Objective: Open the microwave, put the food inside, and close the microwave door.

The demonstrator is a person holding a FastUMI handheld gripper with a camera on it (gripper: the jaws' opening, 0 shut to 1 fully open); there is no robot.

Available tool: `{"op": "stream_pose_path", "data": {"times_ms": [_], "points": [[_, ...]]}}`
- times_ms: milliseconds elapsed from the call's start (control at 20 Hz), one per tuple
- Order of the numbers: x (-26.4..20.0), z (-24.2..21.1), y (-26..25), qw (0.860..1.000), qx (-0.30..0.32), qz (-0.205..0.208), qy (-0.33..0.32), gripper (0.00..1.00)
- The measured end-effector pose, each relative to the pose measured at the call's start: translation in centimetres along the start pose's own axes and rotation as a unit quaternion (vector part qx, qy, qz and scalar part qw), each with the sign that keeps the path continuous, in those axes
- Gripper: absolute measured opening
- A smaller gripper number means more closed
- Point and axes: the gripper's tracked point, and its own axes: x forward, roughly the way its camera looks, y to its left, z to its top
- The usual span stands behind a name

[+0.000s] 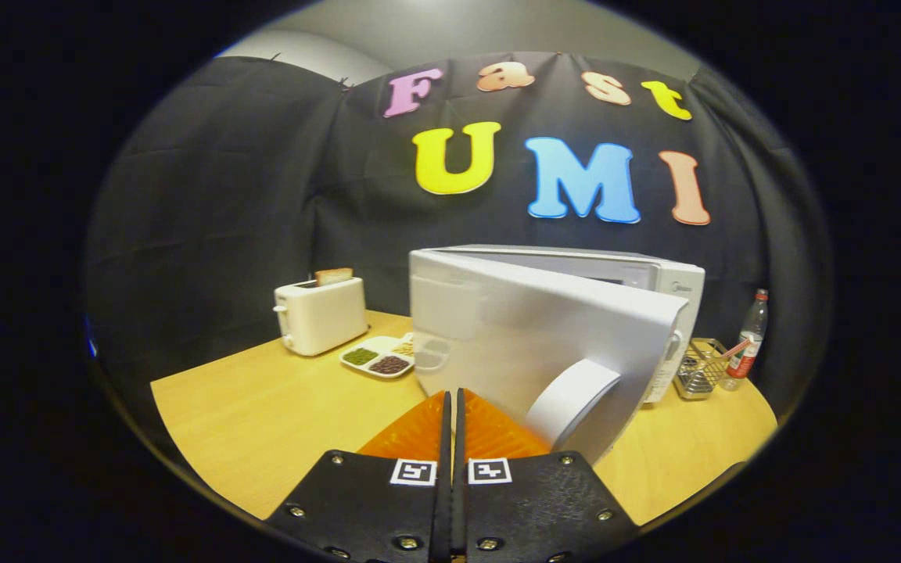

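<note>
Gripper (450,407) fingers are pinched together, holding nothing, pressed against the half-open microwave door (529,336), so they might slip off mid-swing.

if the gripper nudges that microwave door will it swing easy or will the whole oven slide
The microwave door stands swung out, so it likely pivots freely. The microwave looks bulky and sits flat on the table, so it probably stays put. The gripper, fingers closed together, touches the door's face; a push seems enough.
</note>
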Motion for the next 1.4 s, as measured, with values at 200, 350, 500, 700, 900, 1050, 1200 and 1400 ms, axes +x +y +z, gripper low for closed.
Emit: {"op": "stream_pose_path", "data": {"times_ms": [200,350,500,700,900,1050,1200,1400], "points": [[2.8,1.0,-6.3,0.998,0.021,-0.060,-0.009,0.01],[5.1,2.3,-10.2,0.994,0.012,-0.109,-0.027,0.01],[7.5,3.4,-12.8,0.989,0.017,-0.144,-0.028,0.01],[9.9,3.9,-14.5,0.984,0.045,-0.168,-0.025,0.01],[12.0,4.3,-14.8,0.982,0.058,-0.180,-0.024,0.01],[12.9,4.2,-14.9,0.980,0.024,-0.194,-0.022,0.04],[12.7,4.7,-14.8,0.978,0.018,-0.207,-0.020,0.05],[11.1,5.4,-14.6,0.980,0.010,-0.196,-0.025,0.05]]}}
